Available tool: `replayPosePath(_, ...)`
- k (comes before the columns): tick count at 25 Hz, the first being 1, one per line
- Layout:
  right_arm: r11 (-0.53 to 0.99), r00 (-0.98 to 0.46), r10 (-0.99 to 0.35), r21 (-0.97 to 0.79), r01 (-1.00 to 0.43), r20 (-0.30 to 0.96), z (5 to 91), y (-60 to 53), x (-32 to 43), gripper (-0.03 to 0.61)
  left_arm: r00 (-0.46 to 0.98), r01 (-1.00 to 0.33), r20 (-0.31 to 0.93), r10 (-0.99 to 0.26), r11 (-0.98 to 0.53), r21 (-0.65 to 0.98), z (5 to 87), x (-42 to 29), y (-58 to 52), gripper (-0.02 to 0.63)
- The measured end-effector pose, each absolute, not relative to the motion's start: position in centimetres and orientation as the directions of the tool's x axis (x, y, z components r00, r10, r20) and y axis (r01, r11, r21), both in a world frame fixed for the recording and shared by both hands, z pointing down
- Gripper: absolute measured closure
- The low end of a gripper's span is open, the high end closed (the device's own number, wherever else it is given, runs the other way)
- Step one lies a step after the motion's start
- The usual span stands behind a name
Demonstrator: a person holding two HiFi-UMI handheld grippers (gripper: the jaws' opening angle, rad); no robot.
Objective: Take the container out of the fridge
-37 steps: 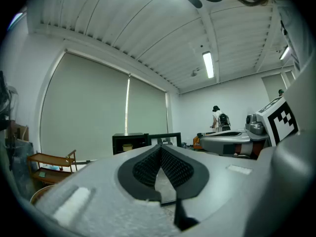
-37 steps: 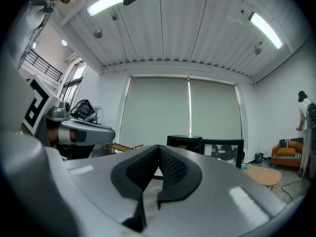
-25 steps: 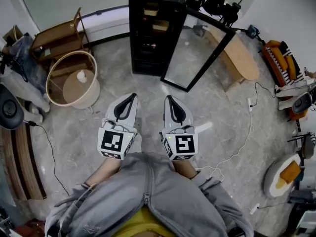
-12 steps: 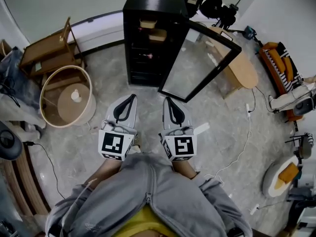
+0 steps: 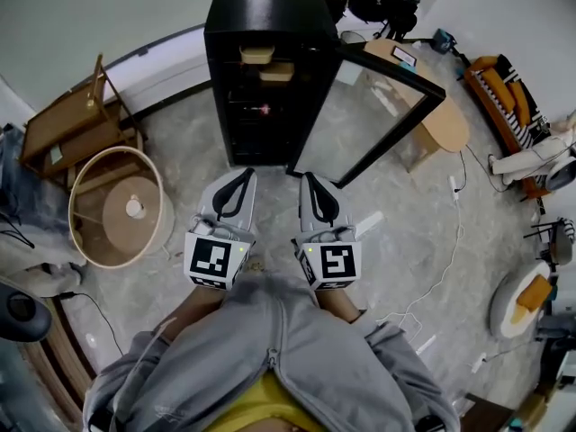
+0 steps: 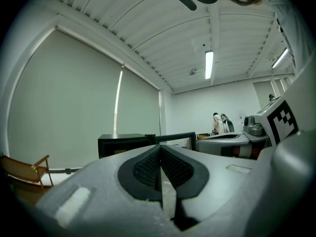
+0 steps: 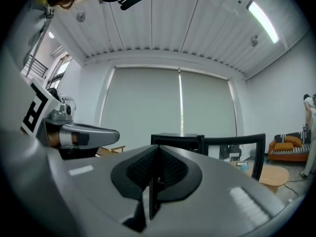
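A tall black fridge point(image 5: 261, 25) stands ahead with its glass door point(image 5: 369, 115) swung open to the right. On its upper shelves sit two tan containers point(image 5: 257, 54), one above the other. My left gripper point(image 5: 241, 176) and right gripper point(image 5: 308, 180) are held side by side close to my body, a short way in front of the fridge, both shut with nothing in them. In the left gripper view the fridge point(image 6: 123, 144) shows beyond the shut pads point(image 6: 148, 168). In the right gripper view the fridge point(image 7: 175, 141) and its door point(image 7: 237, 149) stand ahead.
A round wooden basket point(image 5: 117, 207) and a wooden chair point(image 5: 76, 129) stand at the left. A wooden table point(image 5: 432, 106) is behind the fridge door. White cables point(image 5: 445, 268) trail over the floor at the right. An orange sofa point(image 5: 504, 97) stands far right.
The fridge has come nearer and lower in the head view as I move toward it. Both grippers keep their place before my body and stay shut.
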State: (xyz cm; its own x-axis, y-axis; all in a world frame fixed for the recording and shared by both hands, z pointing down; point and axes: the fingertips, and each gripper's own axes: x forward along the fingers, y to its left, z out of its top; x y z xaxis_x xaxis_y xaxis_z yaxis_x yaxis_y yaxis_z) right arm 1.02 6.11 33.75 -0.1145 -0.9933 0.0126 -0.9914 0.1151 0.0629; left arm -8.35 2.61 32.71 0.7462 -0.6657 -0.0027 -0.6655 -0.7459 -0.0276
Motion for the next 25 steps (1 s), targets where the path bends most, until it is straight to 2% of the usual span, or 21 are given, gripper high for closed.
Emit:
replayPosePath(13, 0.141, -0.139, -0.989, 0.056, -0.988, 0.043, 35.6, 1.0, 1.1, 0.578, 0.749, -0.663, 0.026, -0.662, -0.748, 0.041, 35.3, -7.6, -1.9, 0.611)
replayPosePath(25, 0.191, -0.188, -0.982, 0.126, -0.974, 0.031, 36.1, -10.9, 5.7, 0.578, 0.700, -0.714, 0.036, -0.713, -0.699, 0.040, 36.3, -3.3, -12.5, 0.611)
